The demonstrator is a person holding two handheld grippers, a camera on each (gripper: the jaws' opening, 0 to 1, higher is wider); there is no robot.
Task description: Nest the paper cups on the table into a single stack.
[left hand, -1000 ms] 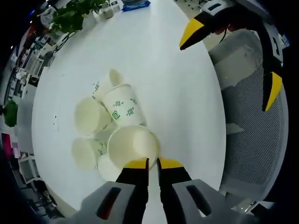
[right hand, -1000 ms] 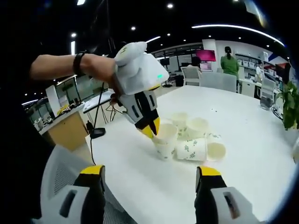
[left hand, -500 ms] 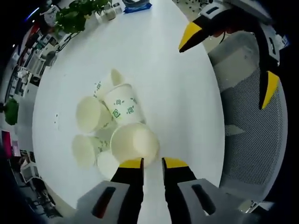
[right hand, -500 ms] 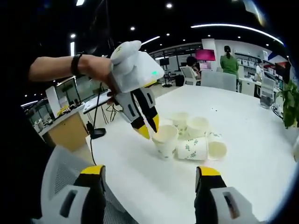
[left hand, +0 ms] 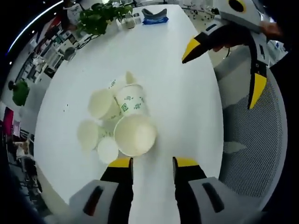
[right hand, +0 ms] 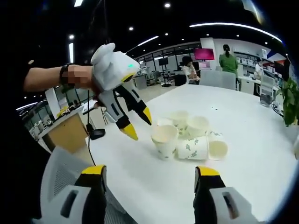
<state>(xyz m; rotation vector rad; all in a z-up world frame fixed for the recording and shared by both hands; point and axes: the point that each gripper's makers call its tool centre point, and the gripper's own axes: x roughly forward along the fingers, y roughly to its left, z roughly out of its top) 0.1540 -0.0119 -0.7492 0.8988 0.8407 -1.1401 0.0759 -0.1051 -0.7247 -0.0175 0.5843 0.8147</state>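
Note:
Several white paper cups with green marks are bunched on the round white table (left hand: 177,112). The nearest cup (left hand: 134,135) stands upright with its mouth open; a printed cup (left hand: 131,99) lies on its side behind it, others (left hand: 102,103) beside it. My left gripper (left hand: 153,163) is open, just short of the upright cup and holding nothing. In the right gripper view, that left gripper (right hand: 138,123) hovers up and left of the upright cup (right hand: 165,139), beside a lying cup (right hand: 191,148). My right gripper (right hand: 149,171) is open and empty, well back from the cups, and appears open (left hand: 224,70) over the table edge.
A potted plant (left hand: 100,14) and a blue object (left hand: 154,16) sit at the table's far end. A grey mesh chair (left hand: 252,140) stands by the near edge. A person's hand (right hand: 77,77) holds the left gripper. People and desks (right hand: 229,60) are in the background.
My left gripper has opened, let go of the upright cup's rim and drawn back from it. The cup stays standing on the table. The right gripper has hardly moved.

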